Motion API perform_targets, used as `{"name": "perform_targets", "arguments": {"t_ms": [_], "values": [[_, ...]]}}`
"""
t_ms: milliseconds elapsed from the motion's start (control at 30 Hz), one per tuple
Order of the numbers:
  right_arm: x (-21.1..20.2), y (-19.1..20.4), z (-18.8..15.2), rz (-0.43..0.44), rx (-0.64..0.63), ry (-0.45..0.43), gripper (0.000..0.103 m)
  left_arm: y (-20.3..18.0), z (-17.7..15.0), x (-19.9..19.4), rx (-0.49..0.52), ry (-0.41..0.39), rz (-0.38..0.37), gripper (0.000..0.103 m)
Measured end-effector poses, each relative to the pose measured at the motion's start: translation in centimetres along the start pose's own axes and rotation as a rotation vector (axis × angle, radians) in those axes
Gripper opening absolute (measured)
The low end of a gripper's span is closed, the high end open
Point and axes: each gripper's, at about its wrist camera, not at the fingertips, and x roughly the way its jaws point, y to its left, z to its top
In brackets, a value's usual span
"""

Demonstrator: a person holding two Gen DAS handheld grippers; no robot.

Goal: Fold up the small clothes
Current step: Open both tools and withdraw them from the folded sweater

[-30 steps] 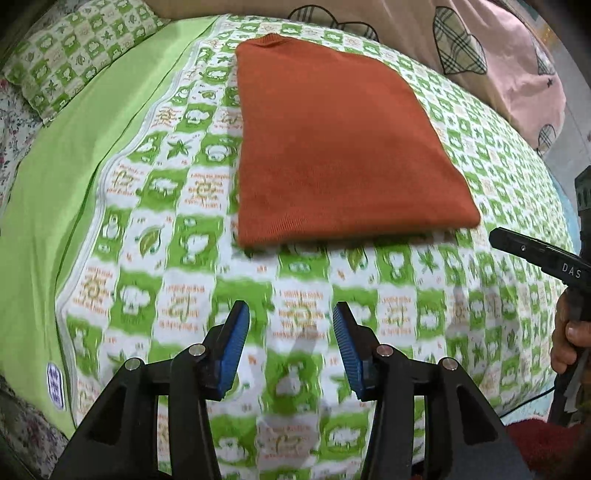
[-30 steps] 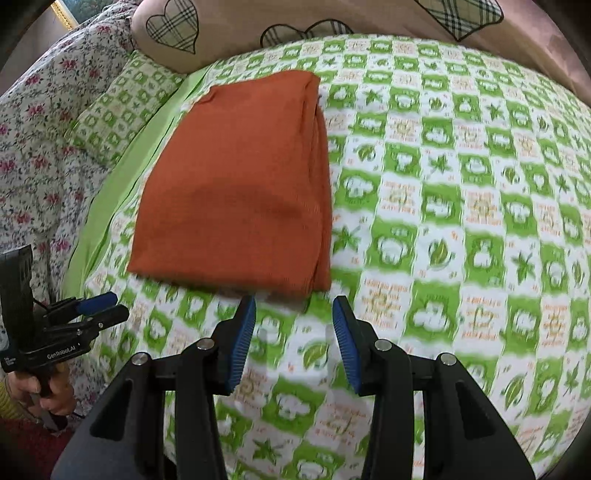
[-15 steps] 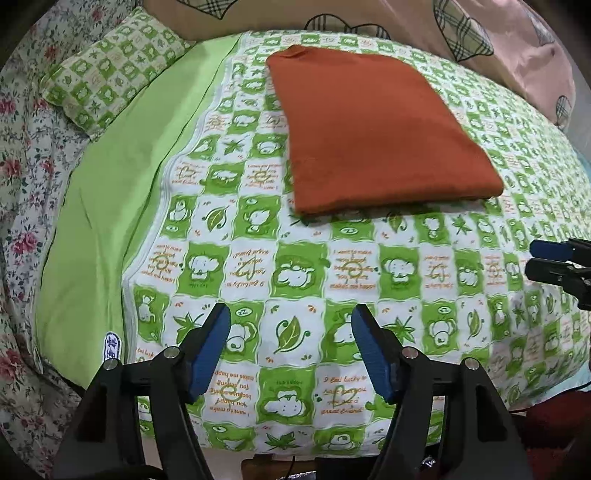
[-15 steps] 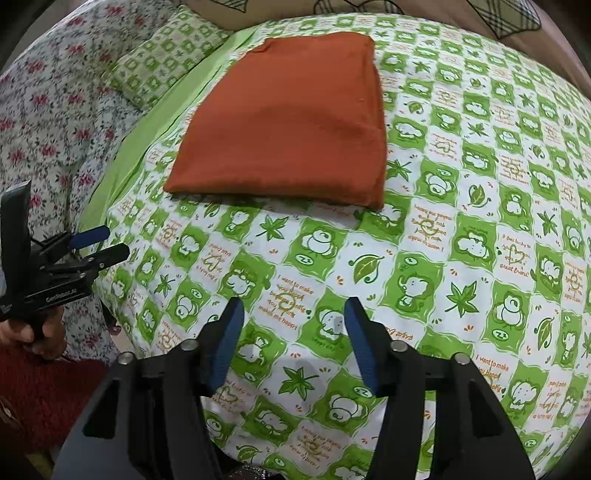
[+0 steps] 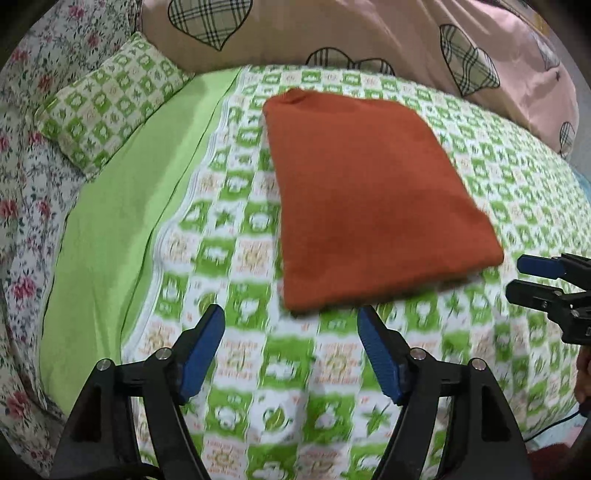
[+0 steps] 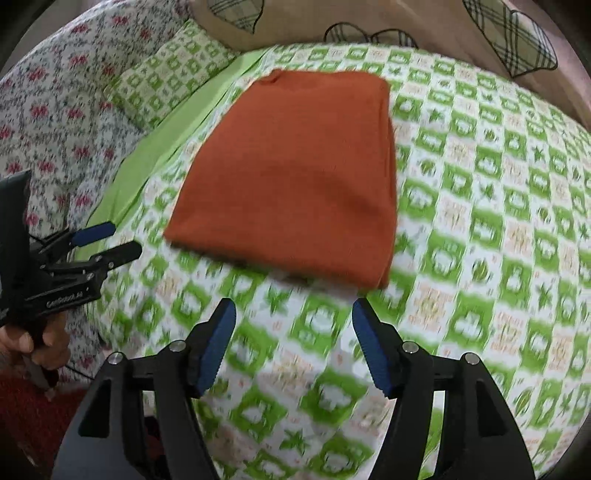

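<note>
A rust-orange garment lies folded into a flat rectangle on the green-and-white checked bed cover. It also shows in the right wrist view. My left gripper is open and empty, just short of the garment's near left corner. My right gripper is open and empty, just short of the garment's near right corner. Each gripper shows in the other's view: the right one at the right edge, the left one at the left edge.
A plain lime sheet borders the cover on the left. A checked pillow and floral bedding lie beyond it. A pink quilt with plaid hearts runs along the back.
Both grippers drew back from the garment and opened wider, then came closer to its near edge again. The garment has not moved.
</note>
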Motion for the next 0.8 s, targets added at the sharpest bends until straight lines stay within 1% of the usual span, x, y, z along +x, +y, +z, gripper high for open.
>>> {"name": "perform_targets", "arguments": {"t_ms": [133,200,267,333,533,800], "values": [[0.3,-0.9,1.9,-0.008,0.038,-0.023,0.067,-0.3,1.5,0.4,-0.002,0.002,-0.003,0.077],[0.4,-1.3,2.7,-0.005,0.051,-0.028,0.067,-0.6,2.1,0.7,0.004,0.008,0.008,0.077],[0.6,-1.3,3.3,-0.002,0.05,-0.033,0.068,-0.8,2.4,1.2,0.01,0.015,0.033,0.081],[1.0,-1.1,3.9,-0.004,0.036,-0.027,0.076,-1.1,2.9,1.9,0.023,0.033,0.06,0.083],[2.3,-0.4,4.6,-0.003,0.02,-0.004,0.078,-1.7,4.2,2.9,0.056,0.038,0.092,0.083],[3.0,-0.2,5.1,-0.003,0.011,0.004,0.08,-1.3,5.6,3.6,0.037,0.028,0.103,0.084]]}}
